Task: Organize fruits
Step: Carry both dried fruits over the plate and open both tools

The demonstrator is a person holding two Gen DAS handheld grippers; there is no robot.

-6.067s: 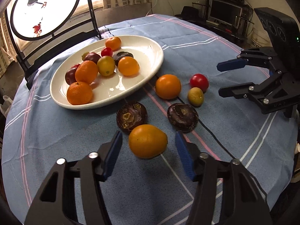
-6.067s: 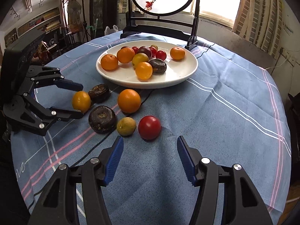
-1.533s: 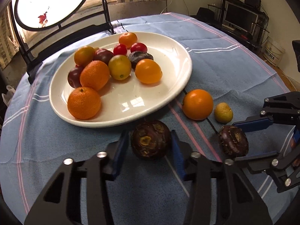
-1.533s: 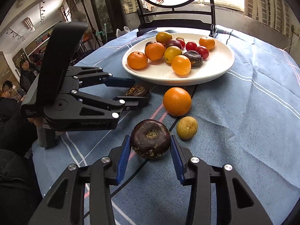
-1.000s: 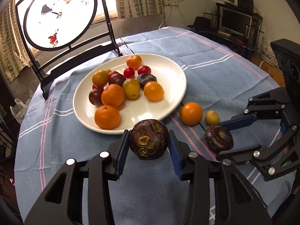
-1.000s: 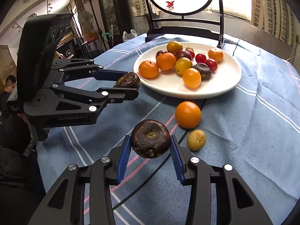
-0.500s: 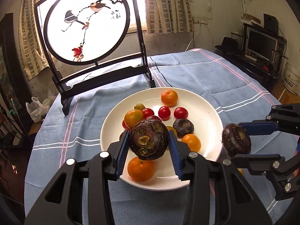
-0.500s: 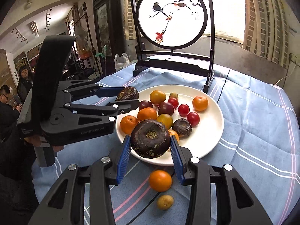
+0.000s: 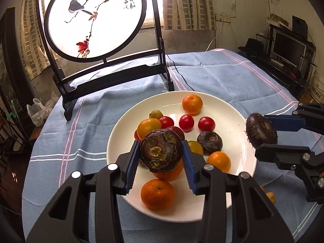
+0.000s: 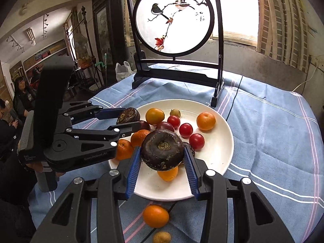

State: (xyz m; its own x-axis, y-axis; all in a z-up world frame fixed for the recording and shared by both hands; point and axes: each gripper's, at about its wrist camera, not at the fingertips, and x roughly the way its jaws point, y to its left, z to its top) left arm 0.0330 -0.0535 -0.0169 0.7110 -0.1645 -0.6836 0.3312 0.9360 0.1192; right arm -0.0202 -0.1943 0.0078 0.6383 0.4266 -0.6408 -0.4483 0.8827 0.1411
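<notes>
A round table draped in a blue striped cloth (image 9: 212, 75) is seen, and at its far side a dark wooden stand holding a round painted screen (image 9: 95, 18) with two birds on a branch. In front of the screen's foot a wide white plate (image 9: 232, 113) is set on the cloth, loaded with fruit: an orange (image 9: 192, 104) nearest the screen, three red tomatoes (image 9: 186, 122) in a row behind it, a dark brown fruit (image 9: 209, 143) near the plate's middle, and more oranges toward the near rim.

Off the plate, on the side away from the screen, a loose orange (image 10: 155, 216) and a small yellowish fruit (image 10: 161, 237) are left on the cloth — well apart from the rest.

The left gripper (image 9: 161, 154) is held above the plate's near half, angled downward toward the screen, its blue pads (image 9: 132, 163) closed on a dark brown round fruit (image 9: 161, 152) that is lifted clear of the plate; several plated fruits are hidden behind it. The right gripper (image 10: 162, 152) is likewise tilted down over the plate's near rim, clamped on a second dark fruit (image 10: 162, 149) held in the air. In the left wrist view it is seen at the plate's right edge. Seated people (image 10: 22, 99) are visible far off, beyond the table's left side.
</notes>
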